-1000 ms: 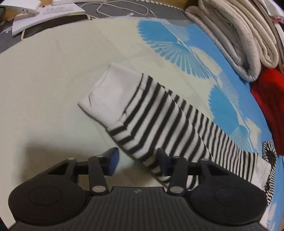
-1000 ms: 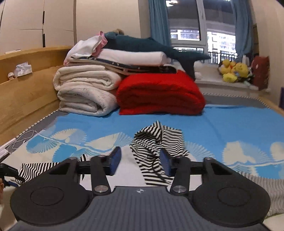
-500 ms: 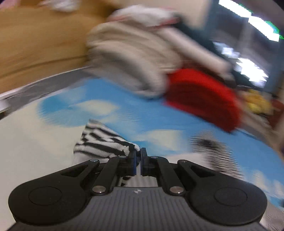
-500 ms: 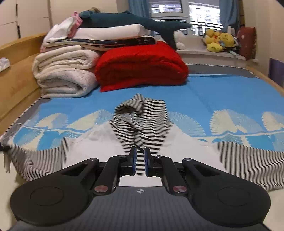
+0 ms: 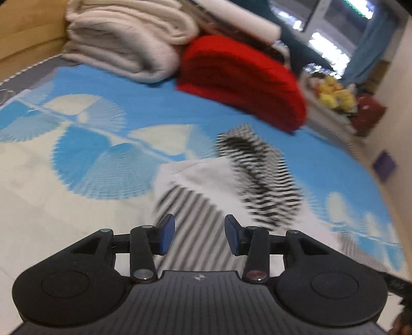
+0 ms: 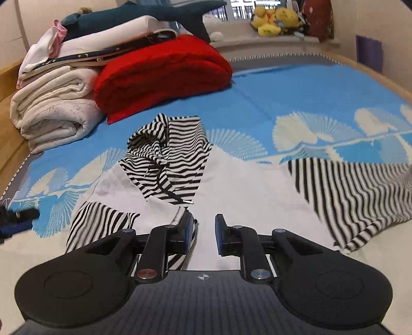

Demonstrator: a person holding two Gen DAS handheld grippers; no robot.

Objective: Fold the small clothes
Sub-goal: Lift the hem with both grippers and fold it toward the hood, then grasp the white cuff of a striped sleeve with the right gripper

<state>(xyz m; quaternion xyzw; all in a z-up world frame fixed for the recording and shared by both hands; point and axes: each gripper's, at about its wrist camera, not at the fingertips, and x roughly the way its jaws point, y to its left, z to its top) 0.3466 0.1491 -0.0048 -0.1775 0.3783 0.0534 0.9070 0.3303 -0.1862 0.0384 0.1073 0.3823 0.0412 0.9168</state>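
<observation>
A small white hoodie [image 6: 247,190] with a black-and-white striped hood [image 6: 175,152] and sleeves lies flat on the bed. Its left sleeve [image 6: 97,221] is folded in over the body; the right sleeve [image 6: 360,195] stretches out to the right. My right gripper [image 6: 203,232] hovers low over the white body near a striped cuff edge, jaws opening, nothing pressed between the pads. In the blurred left wrist view my left gripper [image 5: 198,233] hangs over the folded striped sleeve [image 5: 195,214], jaws opening and empty, with the hood [image 5: 260,180] beyond.
The blue-and-cream bedspread [image 6: 296,98] covers the bed. Folded cream blankets [image 6: 56,108] and a red blanket [image 6: 159,74] are stacked at the far left against the wooden bed frame [image 5: 28,33]. Plush toys [image 6: 275,20] sit on the sill behind.
The left gripper shut on the striped sleeve, swung it over onto the hoodie's body and has opened again. The right gripper closed, sank closer to the garment and is now partly open.
</observation>
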